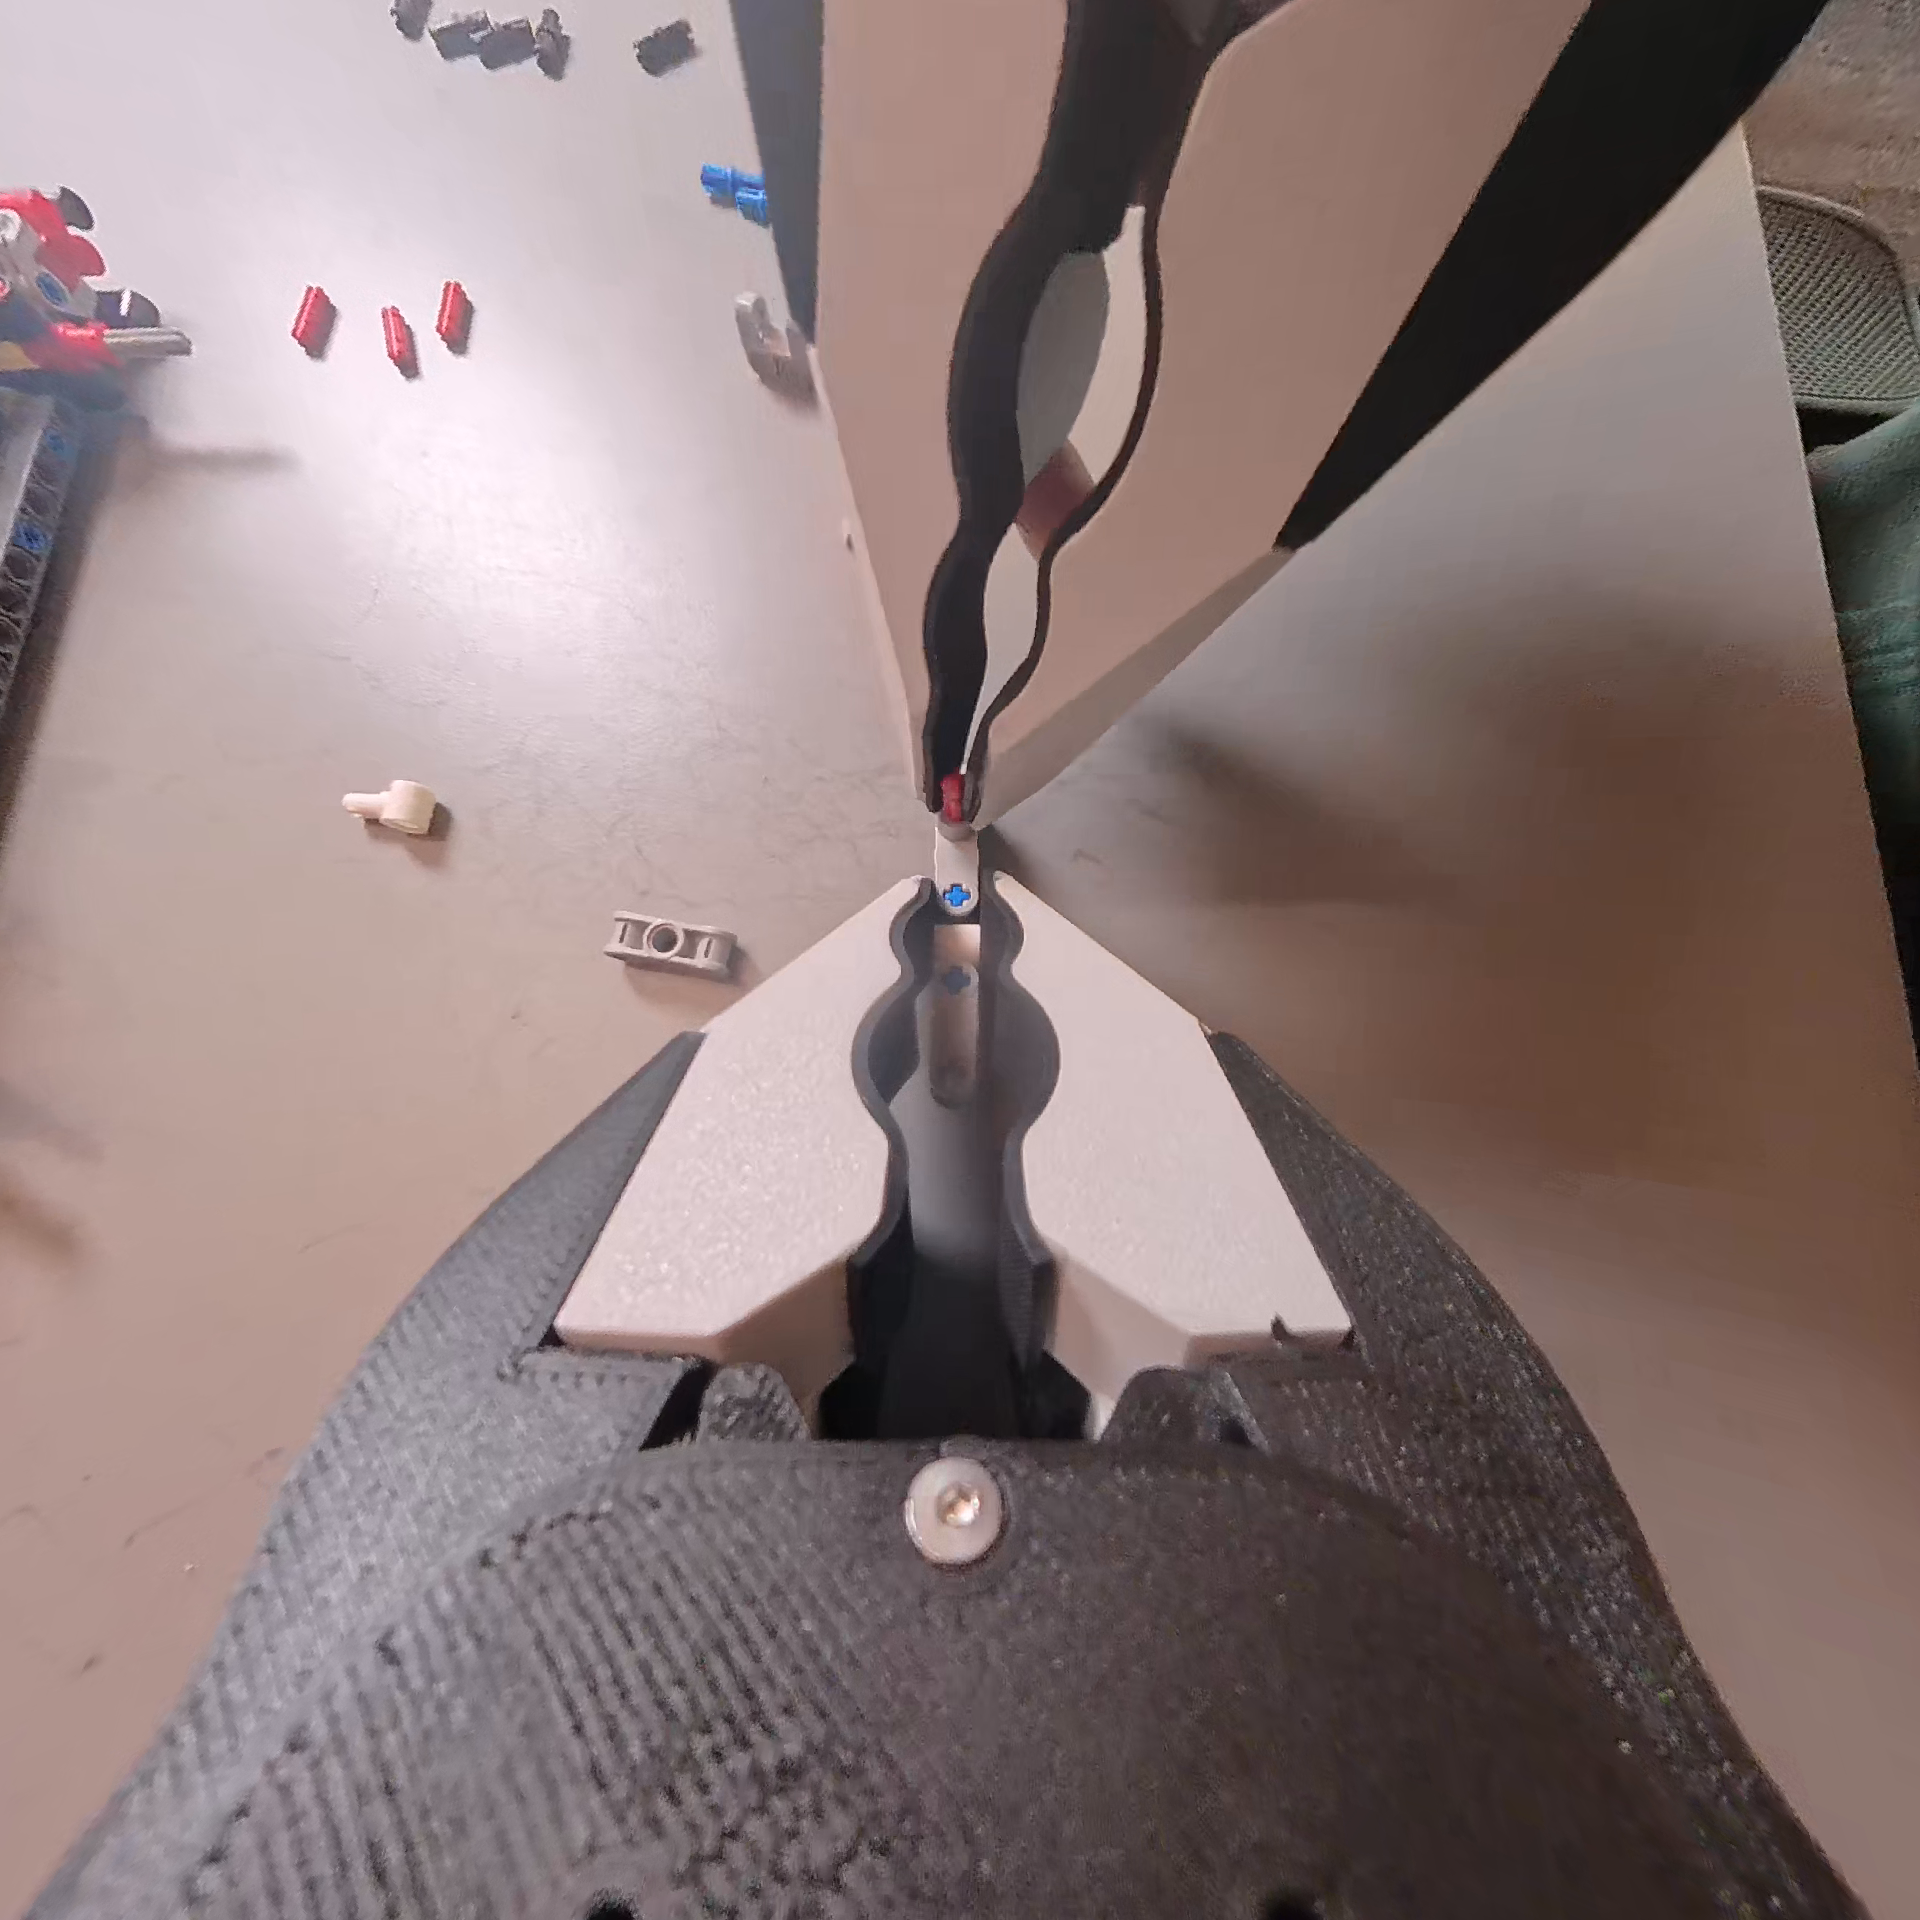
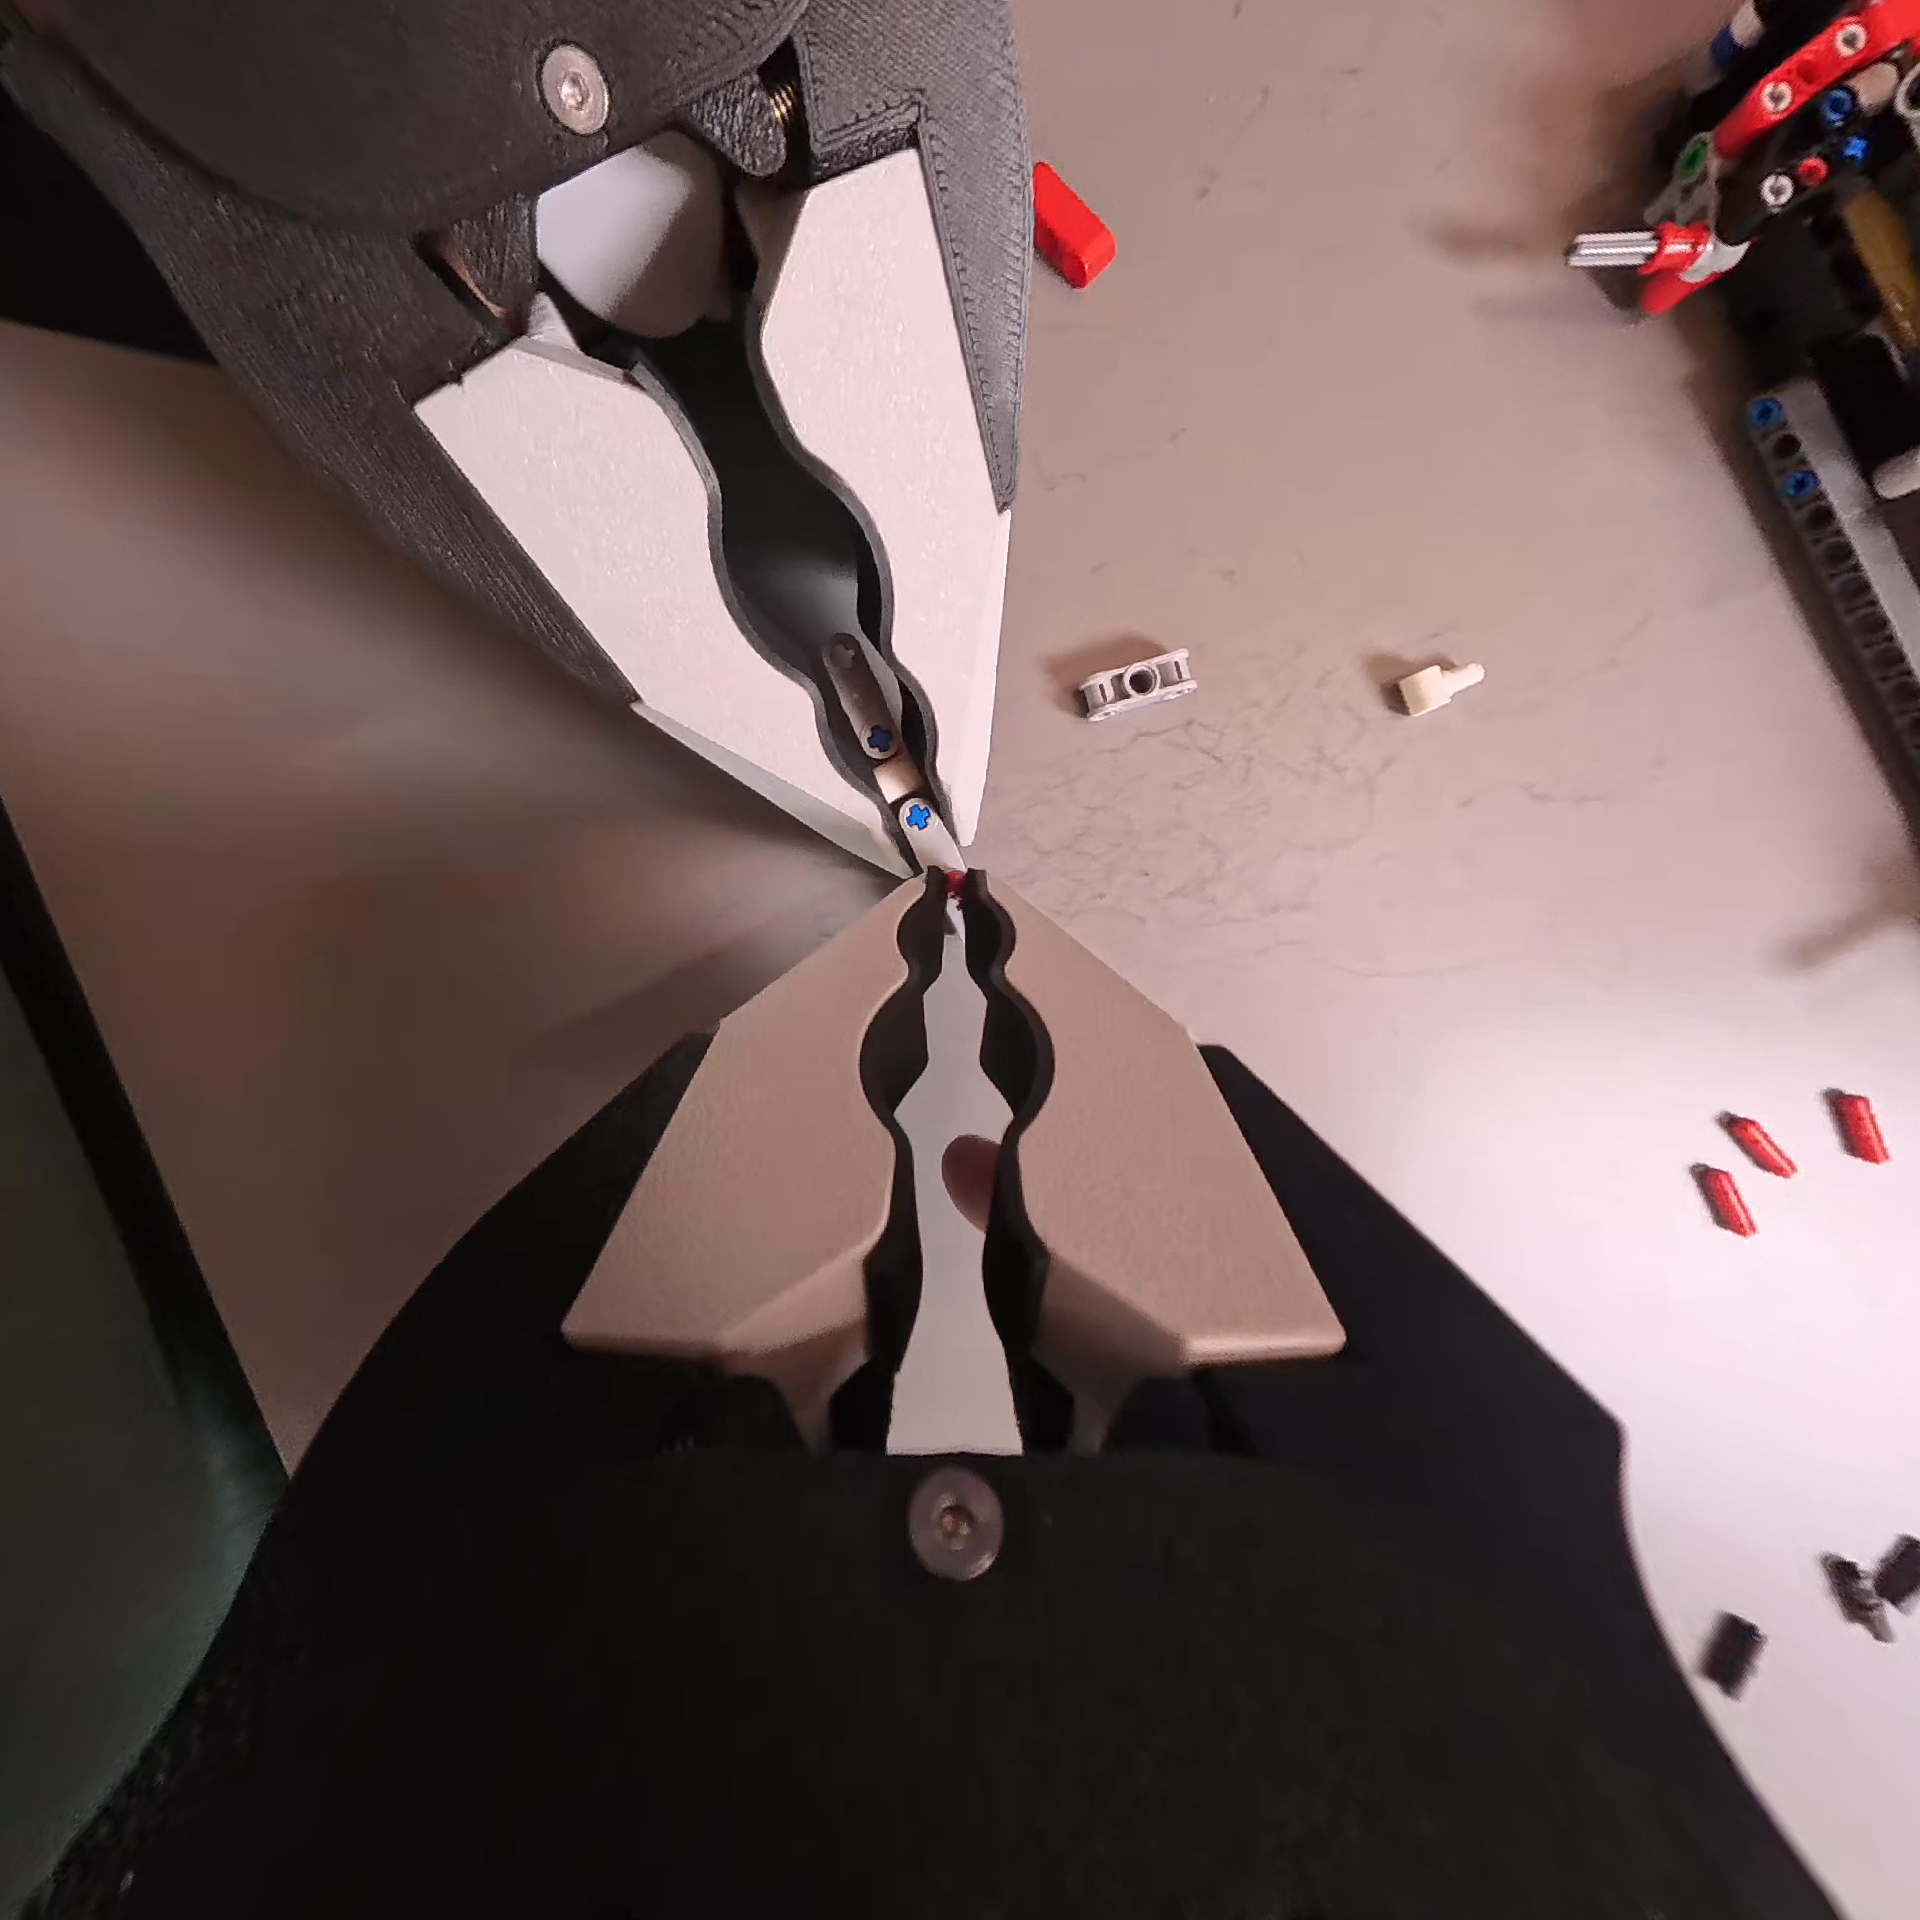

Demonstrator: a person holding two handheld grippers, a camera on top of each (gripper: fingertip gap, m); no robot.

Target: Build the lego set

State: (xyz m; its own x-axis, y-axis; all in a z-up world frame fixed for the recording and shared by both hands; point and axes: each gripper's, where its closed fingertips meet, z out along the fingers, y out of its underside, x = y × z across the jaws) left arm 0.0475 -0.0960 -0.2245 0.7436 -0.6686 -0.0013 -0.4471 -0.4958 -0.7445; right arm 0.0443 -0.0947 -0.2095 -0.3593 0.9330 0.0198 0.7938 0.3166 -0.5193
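Observation:
My left gripper (image 1: 957,891) is shut on a thin grey lever piece (image 1: 954,860) with blue cross axles; its tip sticks out past my fingertips. The right gripper (image 1: 952,798) comes in from above, shut on a small red pin (image 1: 950,792) whose end meets the grey piece's tip. In the right wrist view my right gripper (image 2: 955,883) holds the red pin (image 2: 955,883) against the grey lever piece (image 2: 928,831), which the left gripper (image 2: 925,826) holds from the upper left. Both hover above the table.
On the beige table (image 1: 520,623) lie a grey connector (image 1: 671,943), a cream pin piece (image 1: 395,805), three red pins (image 1: 390,327), blue pins (image 1: 732,192) and several black pins (image 1: 499,36). A partly built red, black and grey model (image 2: 1787,187) stands at the table's side. Both grippers' tips are close together, under 4 cm apart.

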